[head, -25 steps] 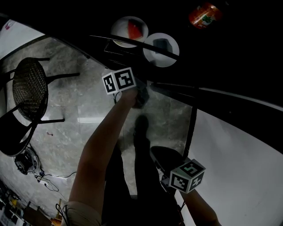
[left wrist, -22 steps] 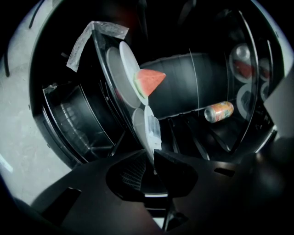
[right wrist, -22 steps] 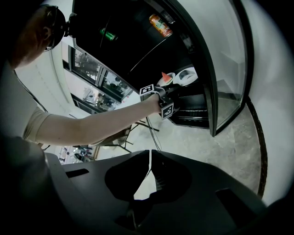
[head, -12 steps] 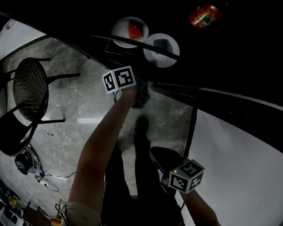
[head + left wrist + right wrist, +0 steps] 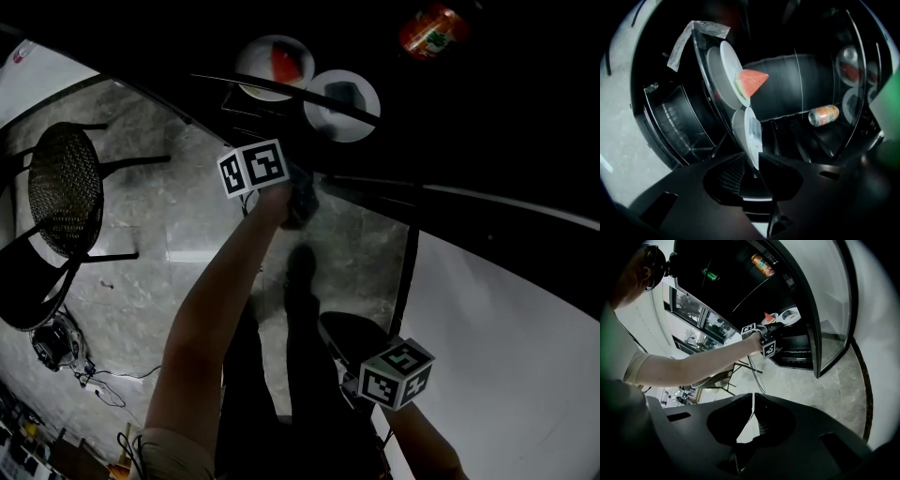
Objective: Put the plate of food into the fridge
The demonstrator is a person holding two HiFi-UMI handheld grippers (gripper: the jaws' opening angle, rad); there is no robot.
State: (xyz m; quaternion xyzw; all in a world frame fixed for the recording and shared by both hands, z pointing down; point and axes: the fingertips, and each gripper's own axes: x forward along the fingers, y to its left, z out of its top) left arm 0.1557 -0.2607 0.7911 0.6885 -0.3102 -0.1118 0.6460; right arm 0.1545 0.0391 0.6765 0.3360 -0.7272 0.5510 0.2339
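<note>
1. plate of food (image 5: 749, 133): already inside the fridge, flat on the fridge shelf (image 5: 717, 105), just beside the watermelon plate (image 5: 723, 65); rim contact between the two not clear.
2. left gripper (image 5: 751, 157): jaws narrow, just been opening. near rim of the plate of food sits between them, left pad apparently off it. reads as a release, not a grip.
3. right gripper (image 5: 753, 394): jaws together, nothing between them, held low outside the fridge.
4. handling (judgement): looks like glazed ceramic, so stiff, fairly heavy, prone to chip on a hard shelf, rim slick under the pads. food loose on top and too blurred to name, so keep level.
5. best hold (judgement): near rim, one pad above and one below, deep enough to stop the far edge drooping.
6. left gripper view only: rim in the jaw gap, wedge profile of the watermelon, soda can (image 5: 823, 115) on a higher shelf.
7. head view only: both plates from above, both grippers at once, round mesh chair (image 5: 64, 187) on the floor (image 5: 187, 234).
8. right gripper view only: whole arm reaching in, fridge door (image 5: 829, 310) swung open.
</note>
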